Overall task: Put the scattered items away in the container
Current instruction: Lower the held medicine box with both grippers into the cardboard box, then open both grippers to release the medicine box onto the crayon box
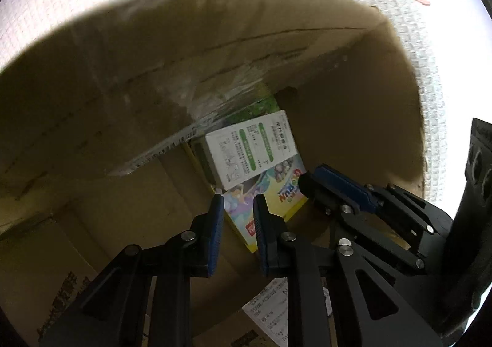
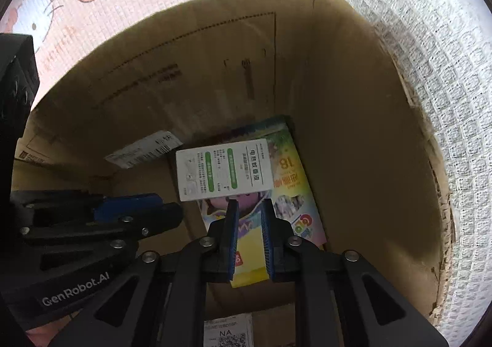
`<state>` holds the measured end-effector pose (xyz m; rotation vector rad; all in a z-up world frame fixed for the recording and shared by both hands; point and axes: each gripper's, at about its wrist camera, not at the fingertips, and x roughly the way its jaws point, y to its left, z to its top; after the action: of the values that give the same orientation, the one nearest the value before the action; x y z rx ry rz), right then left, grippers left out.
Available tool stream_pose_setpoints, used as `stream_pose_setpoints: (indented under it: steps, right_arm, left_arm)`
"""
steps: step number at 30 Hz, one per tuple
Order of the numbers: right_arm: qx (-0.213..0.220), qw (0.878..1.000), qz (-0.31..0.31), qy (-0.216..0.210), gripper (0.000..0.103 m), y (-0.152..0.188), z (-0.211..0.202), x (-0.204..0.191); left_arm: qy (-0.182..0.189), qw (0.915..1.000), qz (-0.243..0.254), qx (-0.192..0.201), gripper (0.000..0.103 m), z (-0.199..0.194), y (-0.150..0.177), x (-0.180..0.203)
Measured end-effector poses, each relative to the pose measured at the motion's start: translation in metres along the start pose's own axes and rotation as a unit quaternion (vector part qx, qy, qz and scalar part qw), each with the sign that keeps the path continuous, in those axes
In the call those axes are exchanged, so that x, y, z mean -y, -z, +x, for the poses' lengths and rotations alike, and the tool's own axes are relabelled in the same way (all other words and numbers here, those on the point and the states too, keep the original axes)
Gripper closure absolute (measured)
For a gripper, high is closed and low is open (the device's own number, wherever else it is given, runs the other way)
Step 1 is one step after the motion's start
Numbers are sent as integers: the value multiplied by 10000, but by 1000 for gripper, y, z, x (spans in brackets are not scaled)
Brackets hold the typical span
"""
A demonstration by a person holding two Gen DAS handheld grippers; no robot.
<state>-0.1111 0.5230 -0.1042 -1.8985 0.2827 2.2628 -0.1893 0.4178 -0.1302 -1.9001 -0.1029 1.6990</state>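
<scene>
Both pairs of blue-padded fingers stand slightly apart and grip nothing: the left gripper point(image 1: 236, 211) and the right gripper point(image 2: 249, 217) hang side by side inside the cardboard box point(image 2: 353, 131). Beyond their tips, on the box floor, lies a colourful picture book point(image 2: 295, 193), with a white carton point(image 2: 224, 170) printed in green resting on its far end. Outside the box, a textured play mat point(image 2: 430, 39) covers the floor.

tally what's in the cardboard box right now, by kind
White box: 1
Colourful box, under the white one: 1
Total: 2 in the cardboard box
Both grippers, left and right, hang open above them, holding nothing.
</scene>
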Motion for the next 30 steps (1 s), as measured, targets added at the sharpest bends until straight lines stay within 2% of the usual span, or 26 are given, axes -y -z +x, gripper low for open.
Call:
stream_pose_setpoints:
  steps: [3, 5, 9, 10, 11, 15, 21, 24, 26, 30]
  right_arm:
    - [-168, 9996, 196, -58, 90, -6, 6, 1]
    - [-429, 9976, 459, -296, 90, -7, 14, 7]
    - [-762, 9931, 746, -488, 90, -9, 31, 13]
    - [-799, 9924, 799, -486, 90, -9, 35, 14]
    - [-750, 9931, 810, -408, 90, -10, 36, 15]
    - [-625, 9939, 843, -341, 90, -11, 29, 13]
    - [-362, 9945, 979, -53, 90, -15, 16, 15]
    - [-189, 9942, 1025, 249, 90, -15, 2, 16]
    - [-133, 9946, 1006, 211, 90, -12, -9, 16]
    - [-91, 9957, 813, 425, 90, -4, -24, 10]
  left_arm:
    - [-194, 9997, -40, 146, 81, 2, 0, -1]
    - [-347, 9990, -23, 264, 81, 3, -1, -2]
    - [-909, 9945, 50, 519, 79, 8, -1, 0]
    - [-1147, 9915, 89, 610, 76, 11, -1, 1]
    - [-1214, 9902, 106, 684, 71, 11, 0, 1]
    - [-1168, 9902, 171, 751, 70, 11, 0, 1]
    - [-858, 9911, 92, 1016, 70, 8, -1, -1]
    - [-685, 9923, 86, 1025, 70, 8, -3, 2]
    - [-618, 9930, 100, 1003, 70, 9, -3, 5]
    - [-519, 9940, 140, 947, 70, 12, 0, 10]
